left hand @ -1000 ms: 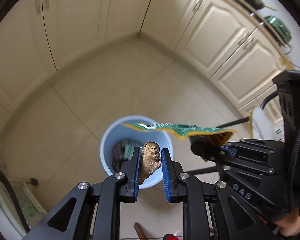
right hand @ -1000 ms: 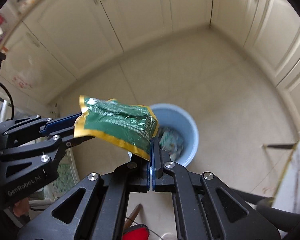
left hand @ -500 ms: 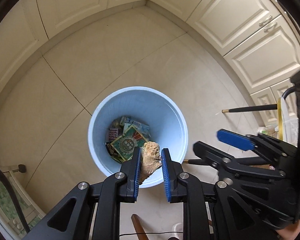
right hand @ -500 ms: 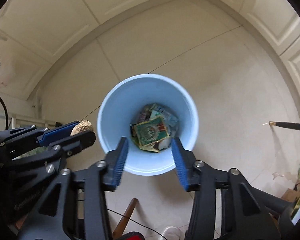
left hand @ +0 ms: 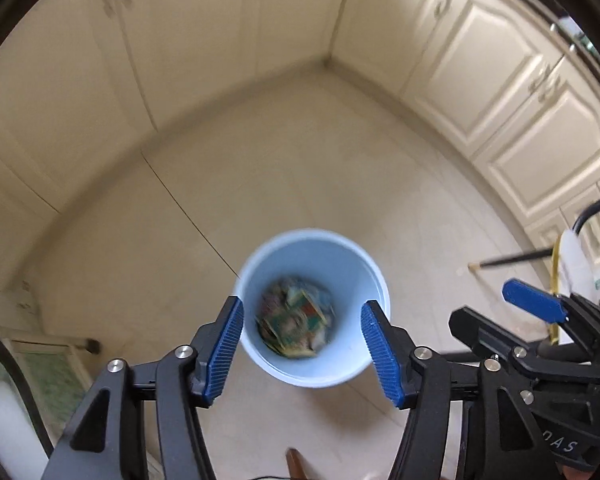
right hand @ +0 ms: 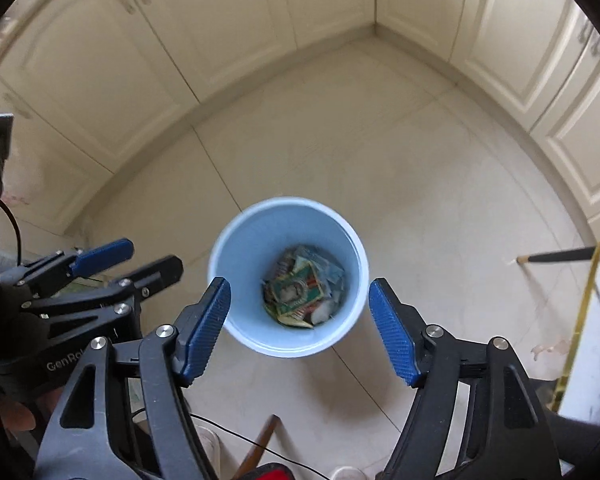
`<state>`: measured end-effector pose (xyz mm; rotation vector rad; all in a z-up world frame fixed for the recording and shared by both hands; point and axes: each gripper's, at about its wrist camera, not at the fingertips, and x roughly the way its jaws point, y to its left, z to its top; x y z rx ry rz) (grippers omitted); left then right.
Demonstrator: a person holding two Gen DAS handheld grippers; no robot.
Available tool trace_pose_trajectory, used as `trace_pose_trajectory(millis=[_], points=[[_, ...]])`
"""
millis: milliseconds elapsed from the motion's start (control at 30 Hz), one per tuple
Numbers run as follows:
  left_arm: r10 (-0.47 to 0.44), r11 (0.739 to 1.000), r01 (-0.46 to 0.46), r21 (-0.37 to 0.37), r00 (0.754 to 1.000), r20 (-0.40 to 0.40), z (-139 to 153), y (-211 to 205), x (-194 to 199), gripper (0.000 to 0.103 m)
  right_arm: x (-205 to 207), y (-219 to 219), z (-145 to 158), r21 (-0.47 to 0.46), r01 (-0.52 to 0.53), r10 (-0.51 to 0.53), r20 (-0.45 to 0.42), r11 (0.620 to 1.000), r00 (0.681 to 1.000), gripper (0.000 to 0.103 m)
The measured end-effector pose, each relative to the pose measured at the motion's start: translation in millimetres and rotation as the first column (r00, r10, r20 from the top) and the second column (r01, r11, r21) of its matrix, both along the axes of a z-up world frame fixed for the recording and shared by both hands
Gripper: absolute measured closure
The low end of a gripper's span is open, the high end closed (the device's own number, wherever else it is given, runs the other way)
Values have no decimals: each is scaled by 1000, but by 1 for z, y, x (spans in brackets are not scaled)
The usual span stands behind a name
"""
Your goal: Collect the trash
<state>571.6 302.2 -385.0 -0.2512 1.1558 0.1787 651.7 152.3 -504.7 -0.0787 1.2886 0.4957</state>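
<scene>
The left gripper (left hand: 302, 346) is hanging over the tiled floor (left hand: 300, 160), its blue pads (left hand: 225, 350) spread apart and still opening, with nothing between them. Below and between the fingers, the light blue bin (left hand: 260, 256) is standing on the floor, and the trash (left hand: 296, 322) is lying in a blurred heap at its bottom. To the right, the right gripper (right hand: 300, 326) is pointing down over the same bin (right hand: 244, 240), its jaws wide, opening, and gripping nothing. Green and yellow wrappers (right hand: 300, 292) are resting inside the bin. Cream cabinets (right hand: 180, 40) are lining the walls beyond.
</scene>
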Motion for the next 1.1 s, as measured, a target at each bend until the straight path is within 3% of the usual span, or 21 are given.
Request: trace_pose_trajectory(millis=[100,167,233,367,500,667,867,967,1100], points=[[33,997,-40,66,994,103,49,0,-25,36,-18,-1,49,32,-7,4,82,999,997,22],[36,996,-50,79,985,171,79,-2,-43,31,-28,-6,79,54,-4,-3,135,999,991,8],[32,993,-57,99,971,235,106,-10,-61,25,-42,-12,114,71,6,-20,201,997,979,2],[-6,988,-53,146,925,381,169,-41,-103,19,-72,-41,182,137,31,-72,304,990,950,0],[-51,984,-43,173,861,505,212,-80,-144,9,-111,-79,244,196,59,-135,402,979,906,0],[-121,977,-23,212,759,640,260,-132,-208,4,-164,-137,317,254,103,-225,516,962,827,0],[-188,962,-29,271,650,736,283,-183,-296,1,-240,-192,396,294,136,-301,645,946,702,0],[-196,964,-30,265,593,781,293,-206,-333,1,-278,-212,432,300,147,-322,700,943,637,0],[-199,969,-17,246,532,823,247,-229,-407,1,-325,-226,471,285,176,-334,768,942,546,0]])
